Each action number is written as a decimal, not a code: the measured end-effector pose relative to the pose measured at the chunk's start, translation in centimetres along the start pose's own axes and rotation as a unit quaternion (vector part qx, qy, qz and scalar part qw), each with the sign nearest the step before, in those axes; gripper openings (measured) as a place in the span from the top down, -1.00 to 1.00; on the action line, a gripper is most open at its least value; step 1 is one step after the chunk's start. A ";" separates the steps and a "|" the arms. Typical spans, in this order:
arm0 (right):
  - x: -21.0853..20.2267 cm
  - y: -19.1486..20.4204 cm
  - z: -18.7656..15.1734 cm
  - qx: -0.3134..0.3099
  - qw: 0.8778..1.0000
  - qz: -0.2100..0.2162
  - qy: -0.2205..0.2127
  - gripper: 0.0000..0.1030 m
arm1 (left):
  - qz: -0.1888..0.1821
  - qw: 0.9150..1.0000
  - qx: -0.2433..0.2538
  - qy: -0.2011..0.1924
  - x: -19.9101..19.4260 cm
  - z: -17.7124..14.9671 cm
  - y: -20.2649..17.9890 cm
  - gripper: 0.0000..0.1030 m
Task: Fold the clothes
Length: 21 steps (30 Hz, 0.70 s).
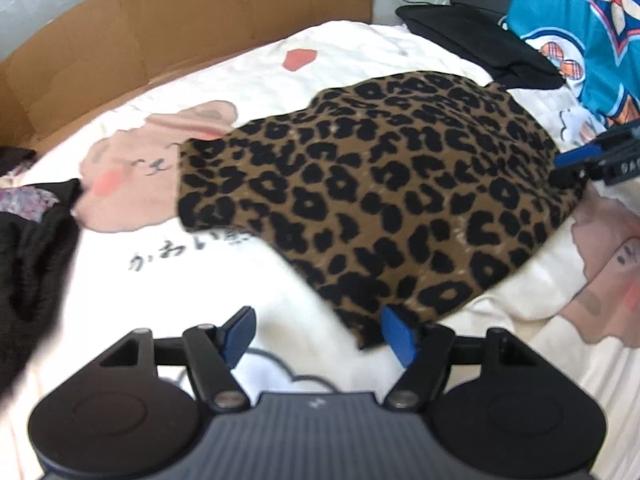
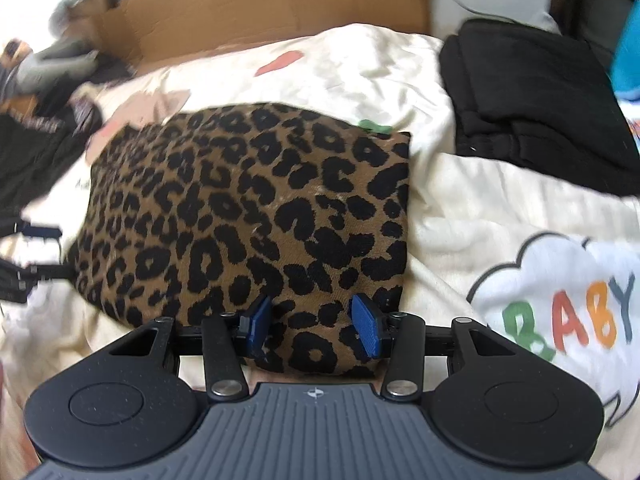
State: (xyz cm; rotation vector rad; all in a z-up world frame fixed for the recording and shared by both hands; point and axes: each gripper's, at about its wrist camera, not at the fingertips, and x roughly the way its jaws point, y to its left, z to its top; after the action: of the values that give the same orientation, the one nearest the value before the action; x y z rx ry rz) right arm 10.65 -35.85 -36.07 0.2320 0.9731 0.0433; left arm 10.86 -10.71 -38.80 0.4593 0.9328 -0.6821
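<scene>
A leopard-print garment [image 1: 380, 184] lies folded into a rough rectangle on the cream cartoon bedsheet [image 1: 240, 68]. My left gripper [image 1: 318, 334] is open at the garment's near corner. Its right blue pad [image 1: 396, 336] touches the cloth edge and its left pad is over bare sheet. In the right wrist view the same garment [image 2: 240, 208] fills the middle. My right gripper [image 2: 312, 328] is open over its near edge, with cloth lying between the pads but not pinched. Each gripper shows at the other view's edge: the right gripper [image 1: 592, 160] and the left gripper [image 2: 24, 264].
Folded black clothes [image 2: 540, 112] sit at the back right of the bed. A teal printed fabric [image 1: 580, 32] hangs beyond them. A flattened cardboard box [image 1: 160, 20] stands along the far side. More dark clothes [image 1: 32, 248] lie in a heap at the left.
</scene>
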 end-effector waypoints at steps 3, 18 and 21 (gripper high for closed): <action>-1.4 -0.6 0.1 0.041 0.999 0.012 -0.013 0.02 | -0.003 1.000 -0.028 0.007 -0.9 -0.1 1.1 -0.18; -1.3 -5.2 -4.2 0.301 0.946 0.123 0.008 0.37 | -0.155 0.947 -0.278 0.045 -0.2 -0.2 5.2 0.14; -0.3 -6.1 -5.3 0.344 0.930 0.130 0.014 0.36 | -0.168 0.931 -0.318 0.056 0.6 -0.6 5.3 0.15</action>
State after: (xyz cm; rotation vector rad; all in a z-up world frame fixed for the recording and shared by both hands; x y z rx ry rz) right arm 5.72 -40.86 -40.03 1.0102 0.9520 -0.0559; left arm 14.51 -6.81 -39.30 -0.2485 1.2909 -0.6207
